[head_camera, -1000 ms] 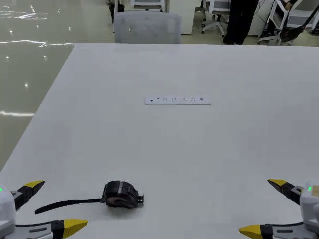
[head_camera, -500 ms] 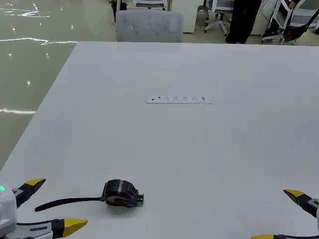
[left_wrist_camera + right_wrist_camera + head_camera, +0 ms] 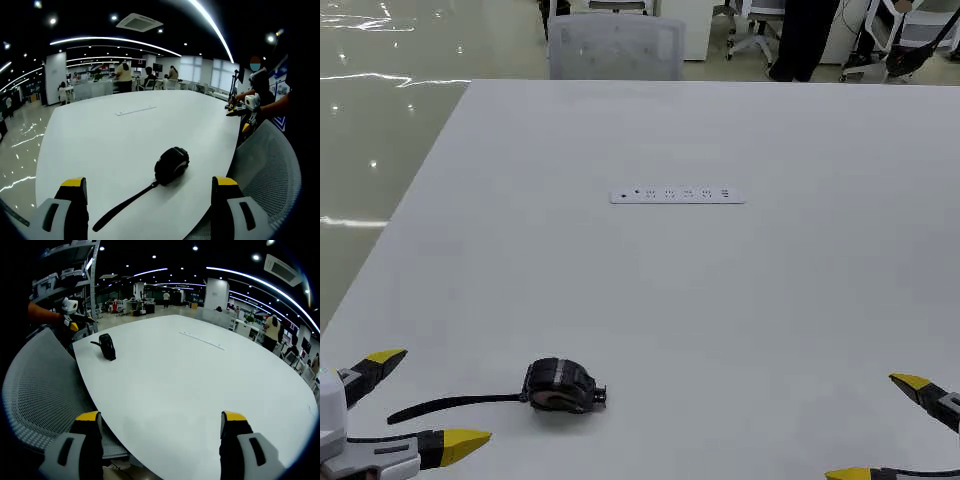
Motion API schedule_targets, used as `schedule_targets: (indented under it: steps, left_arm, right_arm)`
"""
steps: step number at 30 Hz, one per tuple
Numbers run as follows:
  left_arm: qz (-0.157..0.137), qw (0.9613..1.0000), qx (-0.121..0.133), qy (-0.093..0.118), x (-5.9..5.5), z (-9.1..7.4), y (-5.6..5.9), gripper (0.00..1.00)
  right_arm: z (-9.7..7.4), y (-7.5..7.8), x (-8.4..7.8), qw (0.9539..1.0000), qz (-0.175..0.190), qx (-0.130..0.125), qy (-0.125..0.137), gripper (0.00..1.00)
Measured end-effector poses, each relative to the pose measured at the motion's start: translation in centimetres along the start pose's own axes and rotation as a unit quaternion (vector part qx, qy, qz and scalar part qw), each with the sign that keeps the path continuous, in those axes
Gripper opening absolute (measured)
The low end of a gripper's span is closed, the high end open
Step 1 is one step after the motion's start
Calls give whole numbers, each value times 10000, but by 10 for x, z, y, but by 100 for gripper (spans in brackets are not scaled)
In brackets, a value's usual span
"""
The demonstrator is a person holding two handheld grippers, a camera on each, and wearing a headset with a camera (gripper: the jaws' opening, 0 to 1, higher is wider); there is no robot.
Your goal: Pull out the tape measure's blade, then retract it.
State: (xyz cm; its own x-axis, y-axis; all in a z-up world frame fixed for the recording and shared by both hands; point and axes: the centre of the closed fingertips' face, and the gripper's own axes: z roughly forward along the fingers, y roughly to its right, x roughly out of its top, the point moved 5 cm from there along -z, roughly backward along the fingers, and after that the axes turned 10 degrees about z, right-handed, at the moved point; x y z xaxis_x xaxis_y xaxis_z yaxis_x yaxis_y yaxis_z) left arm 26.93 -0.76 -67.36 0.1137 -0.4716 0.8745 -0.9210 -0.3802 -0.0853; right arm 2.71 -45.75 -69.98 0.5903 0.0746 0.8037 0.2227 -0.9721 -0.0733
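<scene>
A black tape measure lies on the white table near its front left, with a black wrist strap trailing to the left. The blade is wound in. My left gripper stands open just left of the strap's end, nothing between its yellow-tipped fingers. In the left gripper view the tape measure sits a short way ahead of the open gripper. My right gripper hangs open at the front right corner, far from the tape measure, which its own view shows at the left beyond the open gripper.
A white power strip lies flat in the middle of the table. A grey mesh chair stands at the far edge. A glossy floor lies to the left. People and office chairs stand beyond the table.
My right gripper has drawn back toward the lower right corner of the head view. The left gripper has shifted slightly lower. The tape measure has stayed in place.
</scene>
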Motion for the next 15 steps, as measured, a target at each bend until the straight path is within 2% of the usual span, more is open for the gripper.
schedule_targets:
  steps: [4,6,15]
  left_arm:
    - [-78,10000,-32,-22,0,-1,-1,100]
    - [-104,9999,-30,46,2,-2,-2,100]
    - [-75,9999,-84,-68,-3,-1,-3,100]
  right_arm:
    - [0,1,1,10000,-23,-14,5,100]
    - [0,1,2,10000,3,-19,15,100]
    - [-1,-4,-1,10000,34,-27,-20,100]
